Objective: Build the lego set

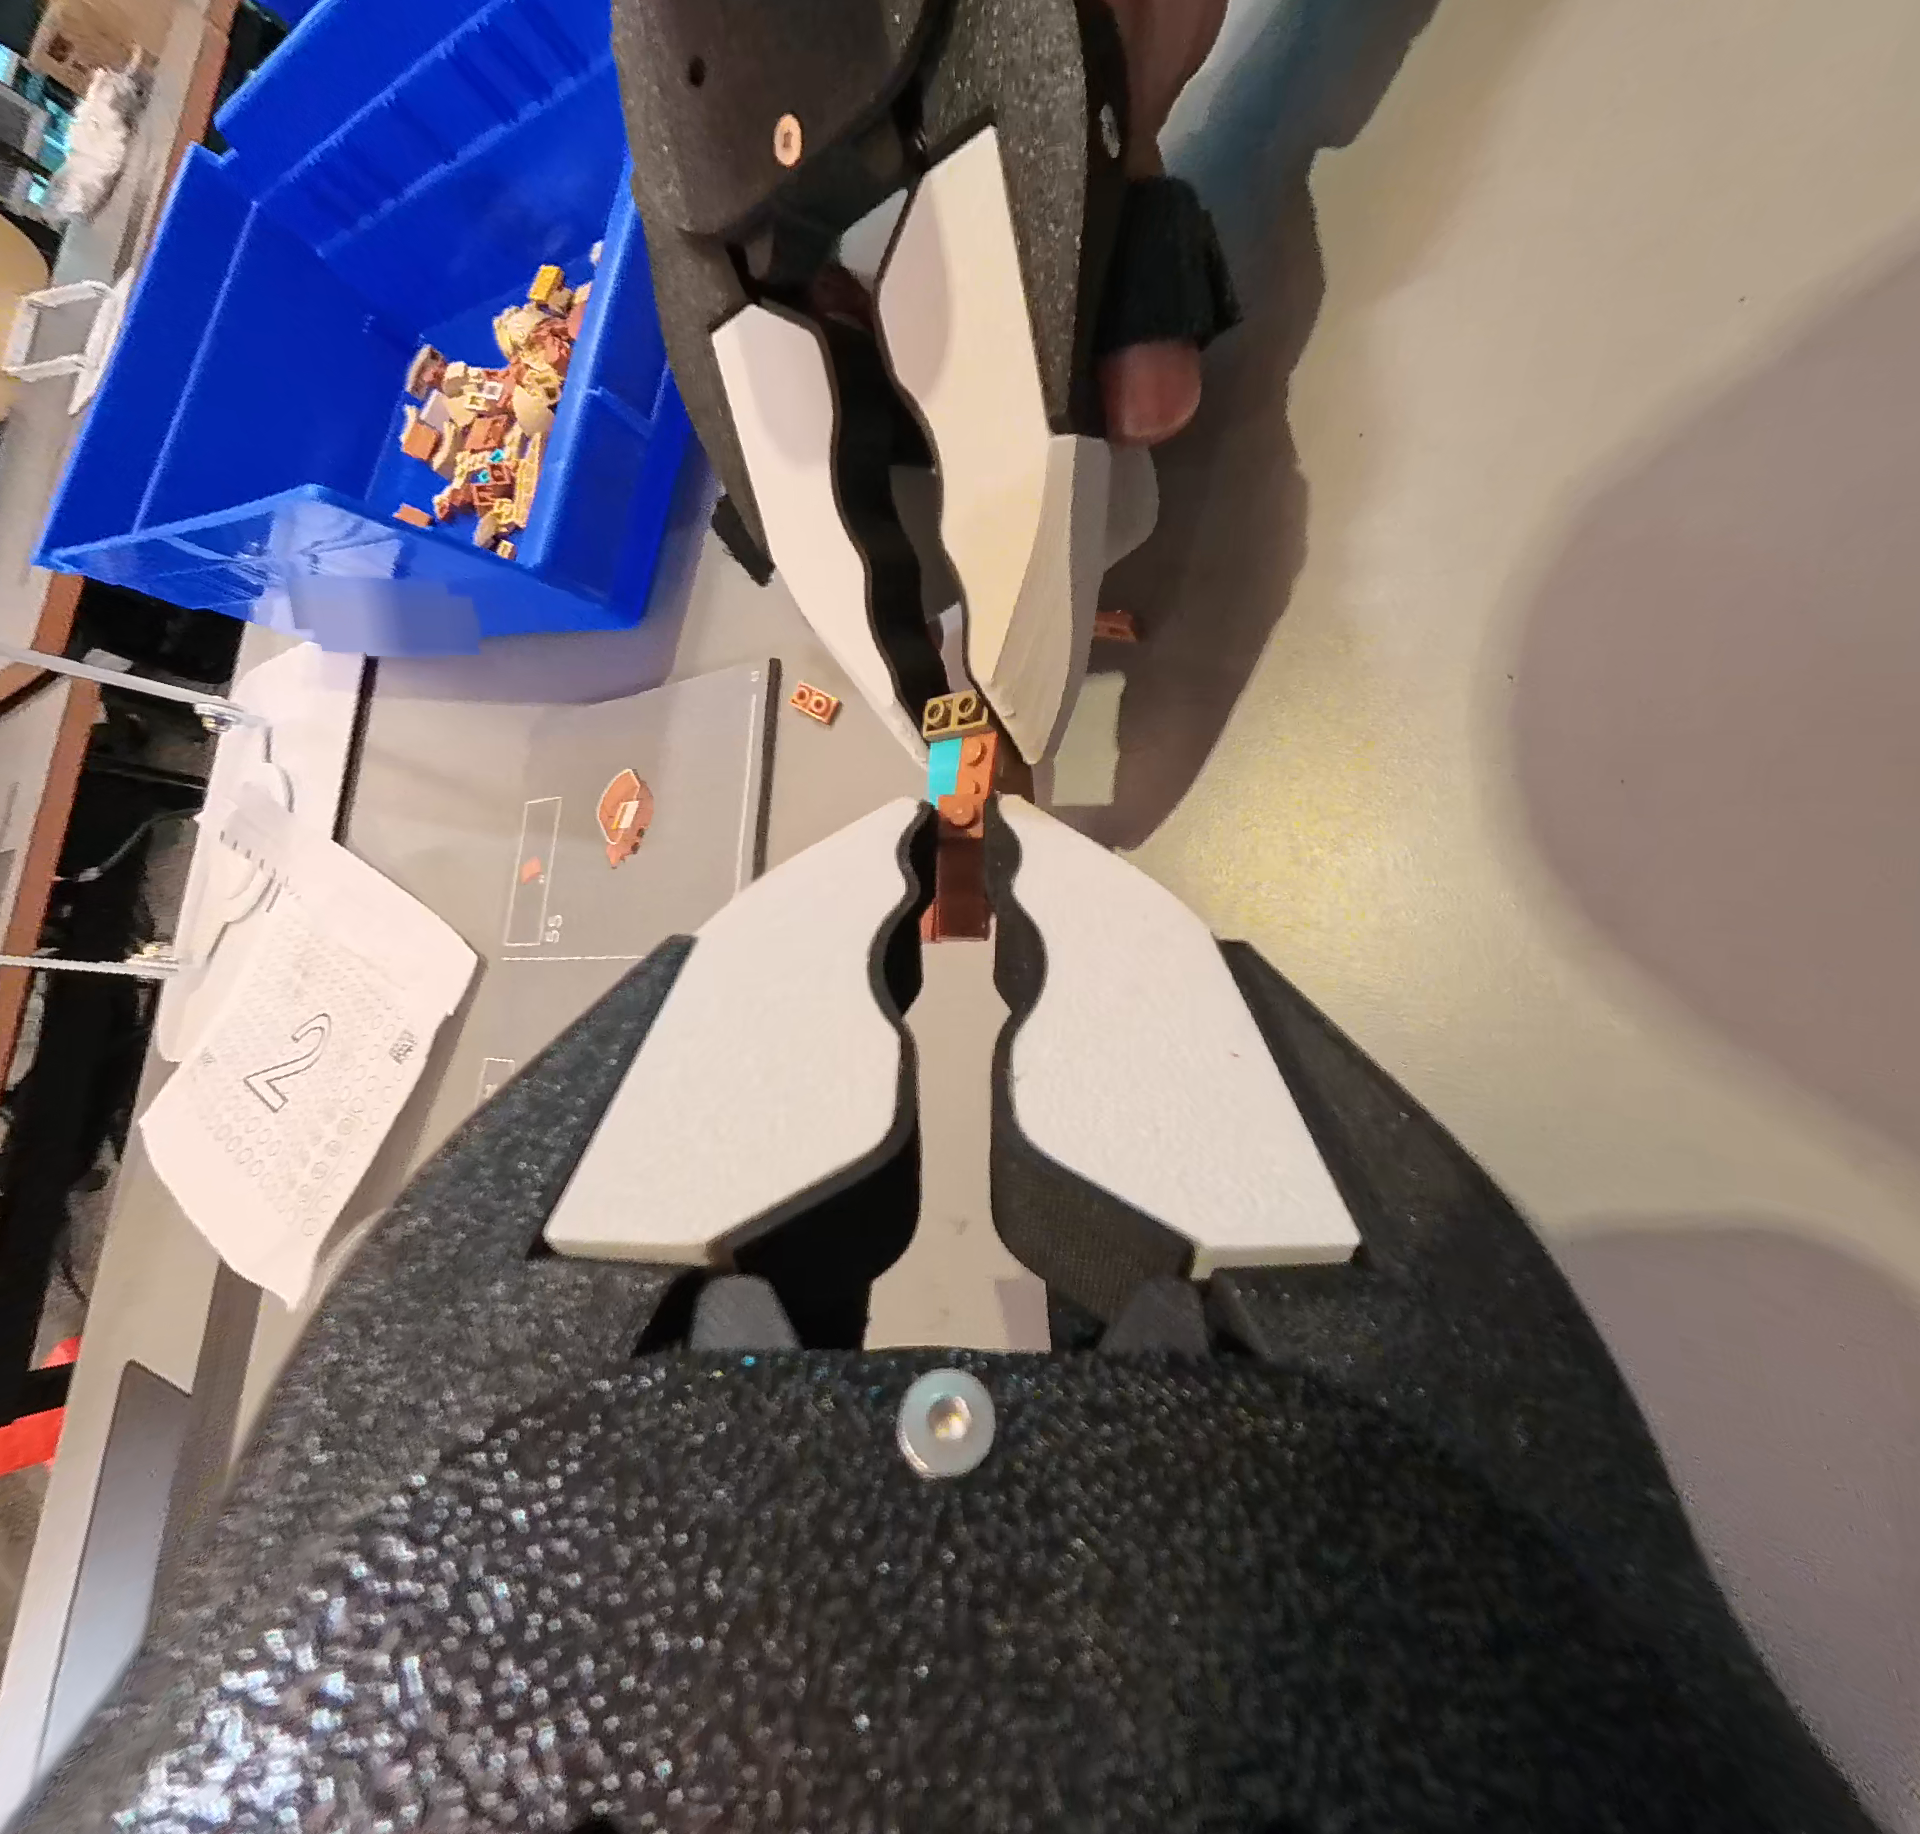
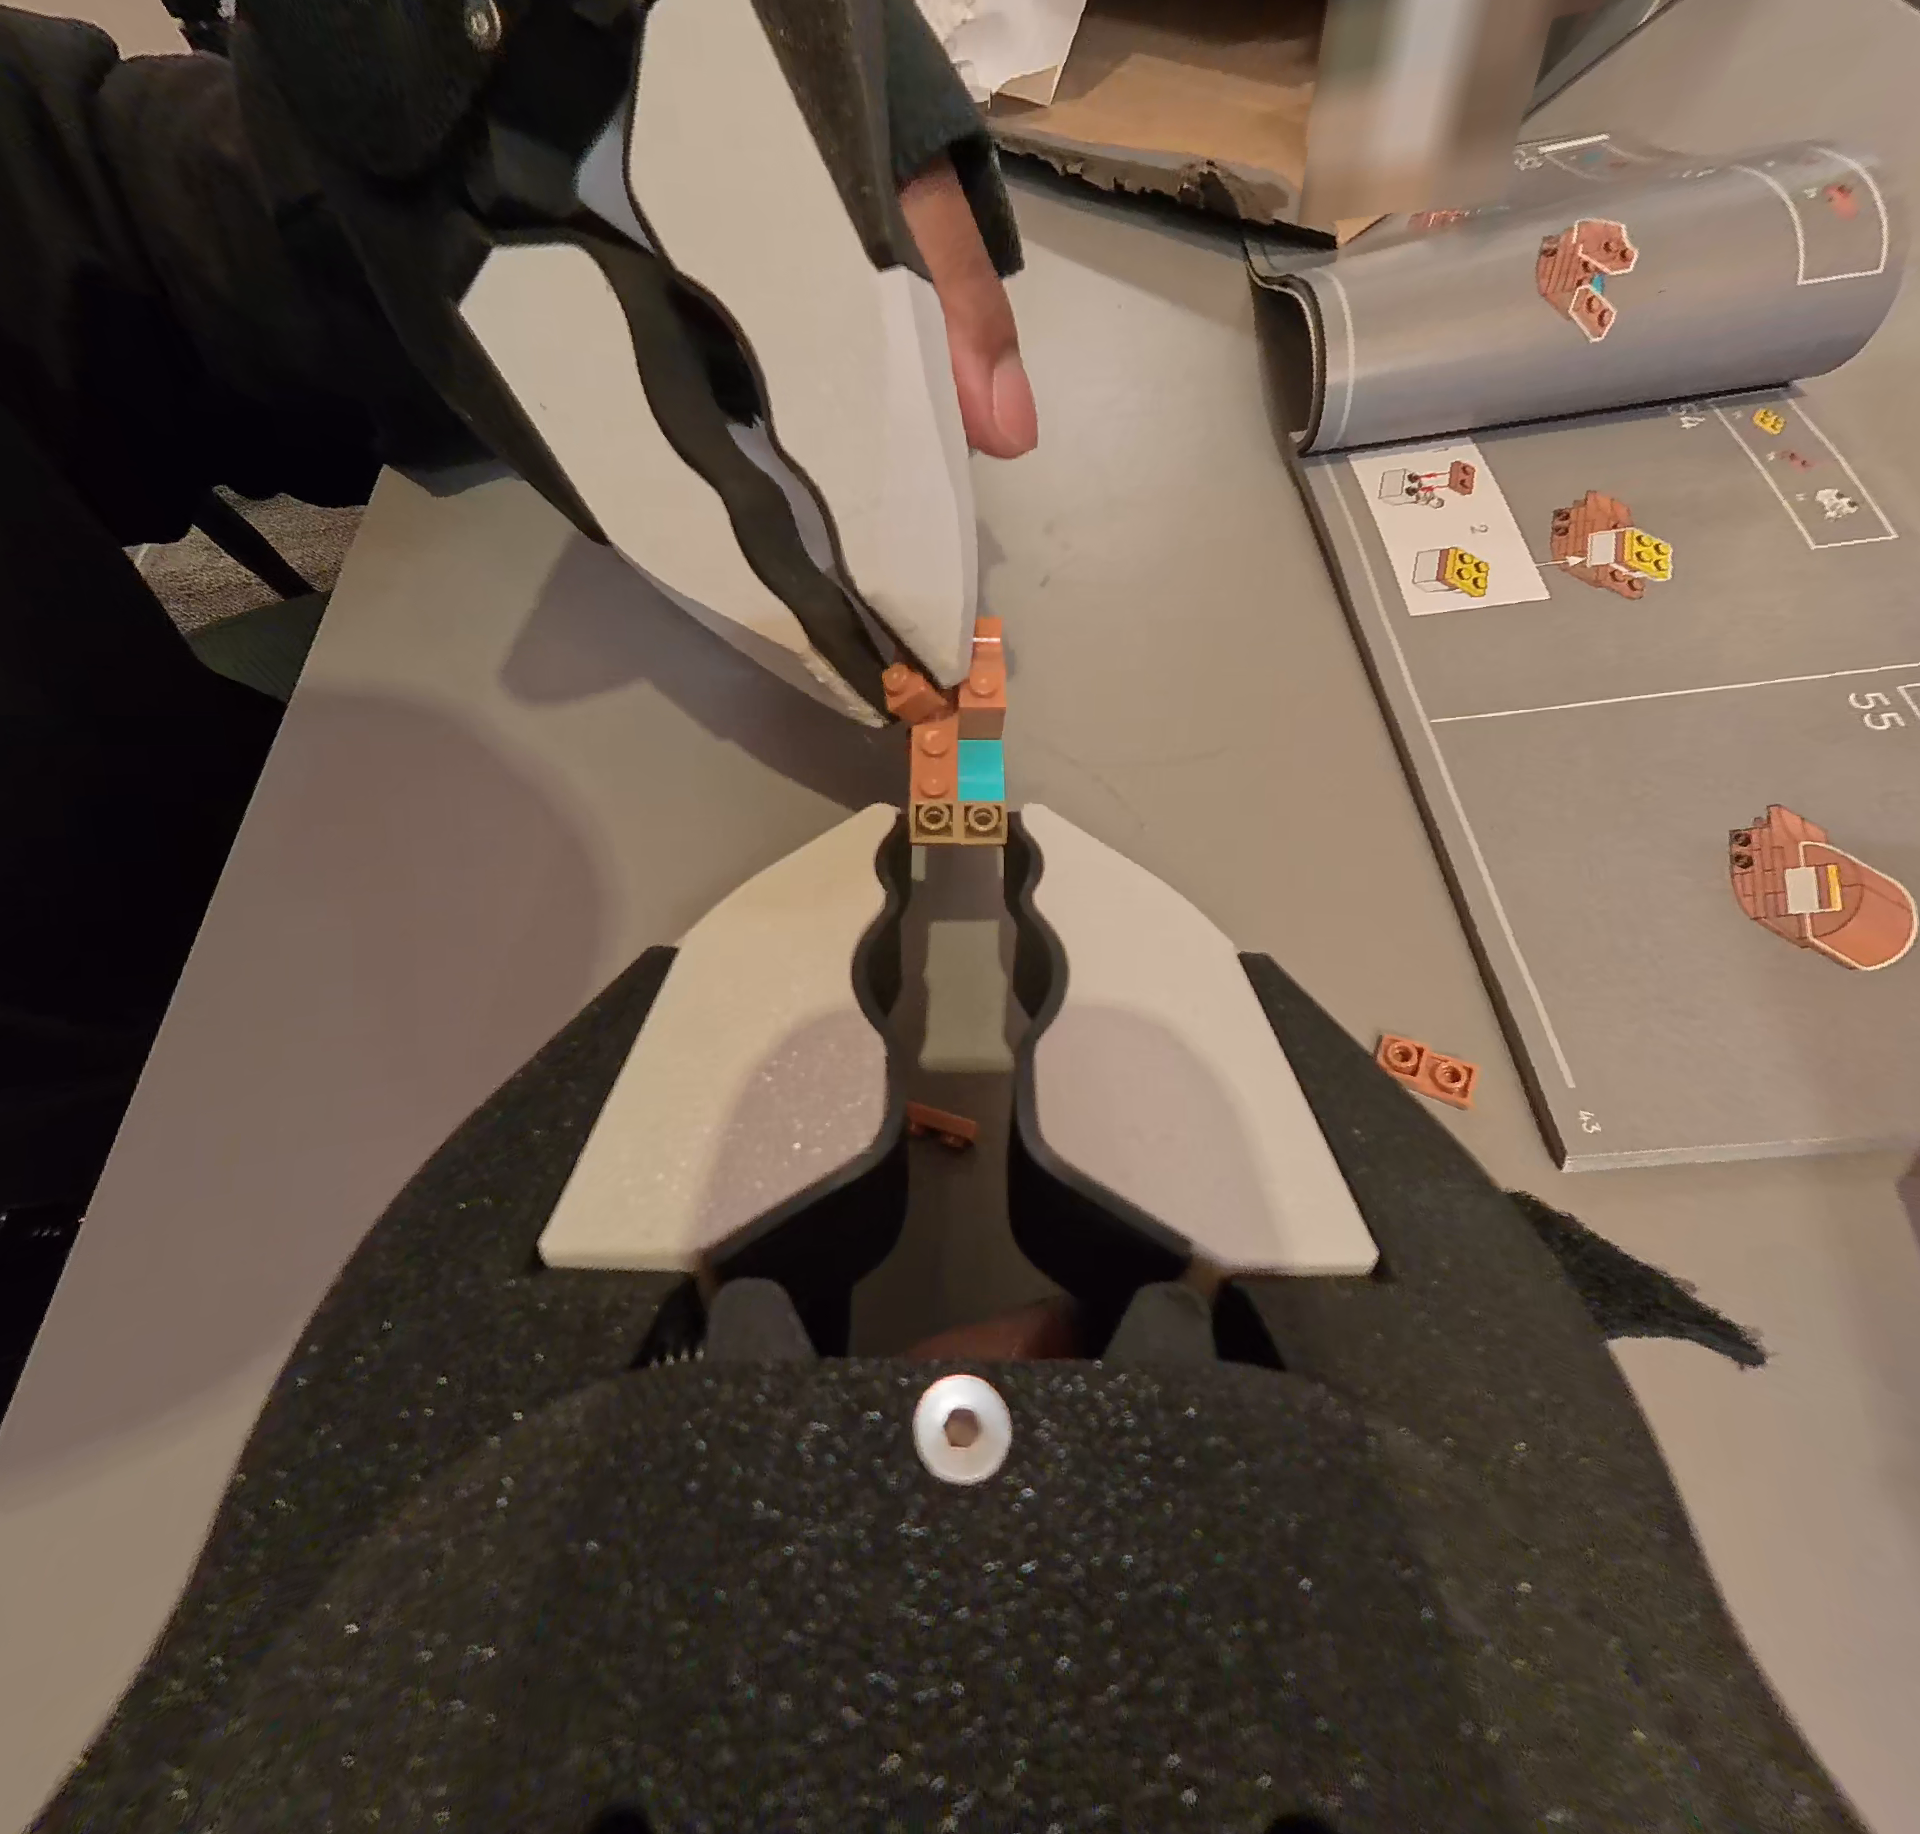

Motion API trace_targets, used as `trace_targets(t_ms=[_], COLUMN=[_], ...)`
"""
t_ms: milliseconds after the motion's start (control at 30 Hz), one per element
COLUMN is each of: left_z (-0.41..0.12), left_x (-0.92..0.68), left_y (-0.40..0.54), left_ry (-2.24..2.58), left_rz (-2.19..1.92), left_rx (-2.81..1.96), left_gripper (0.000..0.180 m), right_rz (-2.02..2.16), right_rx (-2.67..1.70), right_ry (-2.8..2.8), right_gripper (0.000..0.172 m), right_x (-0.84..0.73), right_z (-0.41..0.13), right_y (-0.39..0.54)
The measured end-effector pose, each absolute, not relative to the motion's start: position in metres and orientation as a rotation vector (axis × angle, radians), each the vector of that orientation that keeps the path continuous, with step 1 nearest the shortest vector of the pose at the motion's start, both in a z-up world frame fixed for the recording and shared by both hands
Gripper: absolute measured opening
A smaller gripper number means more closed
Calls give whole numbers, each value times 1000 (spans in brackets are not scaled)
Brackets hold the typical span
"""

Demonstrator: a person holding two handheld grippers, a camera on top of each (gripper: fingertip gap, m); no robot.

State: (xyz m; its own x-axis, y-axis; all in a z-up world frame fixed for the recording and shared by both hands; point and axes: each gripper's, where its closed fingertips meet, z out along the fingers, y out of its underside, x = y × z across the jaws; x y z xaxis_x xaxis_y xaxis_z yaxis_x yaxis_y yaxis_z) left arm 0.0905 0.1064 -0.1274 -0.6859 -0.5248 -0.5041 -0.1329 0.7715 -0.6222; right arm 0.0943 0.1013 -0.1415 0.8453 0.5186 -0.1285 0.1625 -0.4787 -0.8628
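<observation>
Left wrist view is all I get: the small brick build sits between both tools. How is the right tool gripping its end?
Observer: In the right wrist view, the right tool has a fingertip on each side of the tan two-stud brick at the end of the brick build.
Operator: And at my tool's tip?
Observer: The left tool pinches an orange-brown studded piece. A second orange-brown brick stands right beside it, outside the fingers.
Operator: Anything behind that?
Observer: A torn cardboard box stands at the back of the table.
Operator: And the booklet?
Observer: The booklet lies open, with its upper page curled over.
</observation>
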Motion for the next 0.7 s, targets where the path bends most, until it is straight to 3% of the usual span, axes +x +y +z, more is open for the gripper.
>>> trace_targets(t_ms=[700], left_z=[-124], left_x=[94], left_y=[103], left_ry=[2193], left_rz=[-780], left_rx=[-418], left_gripper=[8], right_rz=[496], right_rx=[-2043], right_ry=[-491], right_gripper=[17], right_x=[94], right_z=[-139], right_y=[100])
